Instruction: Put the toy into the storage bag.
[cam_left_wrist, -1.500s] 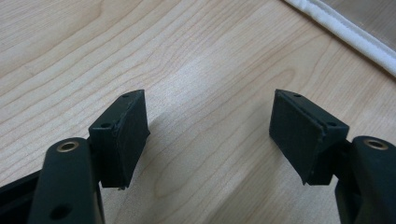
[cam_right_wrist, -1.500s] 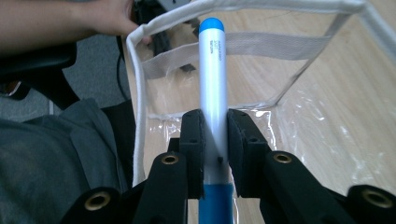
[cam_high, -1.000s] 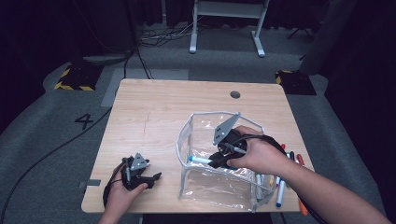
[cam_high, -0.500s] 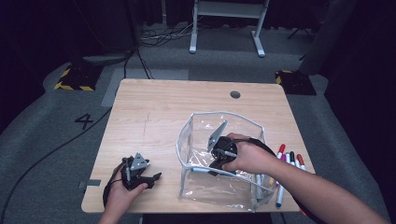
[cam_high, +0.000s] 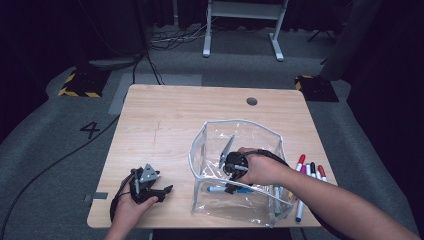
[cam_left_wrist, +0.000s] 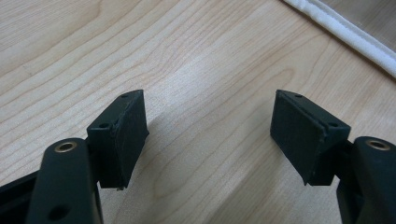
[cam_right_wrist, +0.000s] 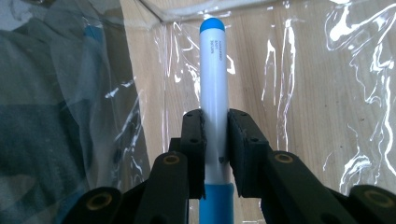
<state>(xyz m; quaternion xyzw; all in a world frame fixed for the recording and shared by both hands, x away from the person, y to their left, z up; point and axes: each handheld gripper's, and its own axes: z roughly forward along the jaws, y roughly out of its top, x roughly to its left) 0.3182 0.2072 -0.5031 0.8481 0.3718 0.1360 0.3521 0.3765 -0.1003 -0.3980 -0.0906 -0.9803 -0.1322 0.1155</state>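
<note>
The right tongs (cam_high: 231, 187) are inside a clear plastic bag (cam_high: 210, 137) that stands open on the table (cam_high: 165, 115). They pinch a white marker with blue ends (cam_right_wrist: 214, 84) — in the right gripper view both black pads press on its sides, and the blue tip points away, toward the bag's far wall. From the high view the marker lies low in the bag, near its front. The bag's white rim runs all around the hand, so the walls are close on every side and there is little room to swing.

The left tongs (cam_high: 159, 191) are at the near left corner of the table, close to the front edge. Their jaws stand apart with only bare wood between them. In the left gripper view the bag's white rim crosses the top right corner, near but not touching.

More markers (cam_high: 310, 172) lie in a row by the table's right edge, just beside the bag. The far half of the table is open wood — lots of room there.
</note>
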